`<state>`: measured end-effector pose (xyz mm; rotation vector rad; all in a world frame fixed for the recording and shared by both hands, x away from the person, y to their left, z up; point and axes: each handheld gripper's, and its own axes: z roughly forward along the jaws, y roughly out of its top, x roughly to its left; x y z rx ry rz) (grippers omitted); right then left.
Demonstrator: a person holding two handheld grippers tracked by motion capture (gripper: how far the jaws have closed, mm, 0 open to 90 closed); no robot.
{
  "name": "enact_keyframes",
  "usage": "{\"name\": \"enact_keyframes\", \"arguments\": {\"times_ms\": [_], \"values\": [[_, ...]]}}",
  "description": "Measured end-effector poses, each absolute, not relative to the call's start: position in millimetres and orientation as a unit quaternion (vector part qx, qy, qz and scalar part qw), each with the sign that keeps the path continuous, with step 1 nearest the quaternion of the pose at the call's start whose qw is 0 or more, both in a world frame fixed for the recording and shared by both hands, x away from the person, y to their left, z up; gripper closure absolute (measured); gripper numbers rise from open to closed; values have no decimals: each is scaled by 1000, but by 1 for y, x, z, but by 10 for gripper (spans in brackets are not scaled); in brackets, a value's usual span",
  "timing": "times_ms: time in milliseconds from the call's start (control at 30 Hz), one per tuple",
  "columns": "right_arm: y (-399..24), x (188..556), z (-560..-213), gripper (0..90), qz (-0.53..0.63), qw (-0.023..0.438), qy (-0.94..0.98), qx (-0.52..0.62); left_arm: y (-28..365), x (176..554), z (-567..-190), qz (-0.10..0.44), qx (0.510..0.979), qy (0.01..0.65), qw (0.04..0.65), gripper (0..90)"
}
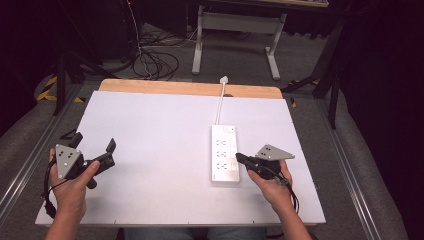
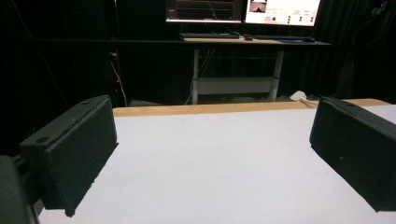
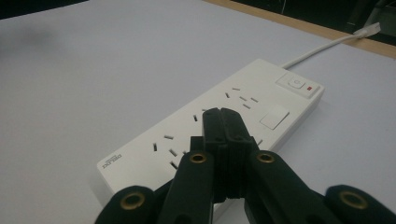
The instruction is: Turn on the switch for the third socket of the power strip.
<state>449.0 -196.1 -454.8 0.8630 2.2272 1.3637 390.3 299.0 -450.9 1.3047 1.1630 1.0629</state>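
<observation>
White rectangular plastic power strip point(image 1: 224, 154) lay flat on white tabletop point(image 1: 160, 130), right of centre, cord running to far edge. Right gripper point(image 1: 240, 158) hovered at its near right side, jaws pressed together, empty. Left gripper point(image 1: 94, 144) well apart, jaws wide, holding nothing.

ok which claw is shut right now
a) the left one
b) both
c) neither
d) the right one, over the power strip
d: the right claw has its jaws pressed together above the white power strip, while the left claw stands wide open over bare table.
</observation>
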Motion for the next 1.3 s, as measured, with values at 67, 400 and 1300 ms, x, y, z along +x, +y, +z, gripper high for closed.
{"name": "enact_keyframes", "arguments": {"times_ms": [67,400,1300], "values": [[-196,449,-455,900,486,193,795,308,299,390,-451,444,544,485,521,12],[-194,450,-457,900,482,189,798,309,299,390,-451,444,545,485,520,12],[-184,459,-468,900,436,184,826,305,299,390,-451,443,545,485,520,12]]}}
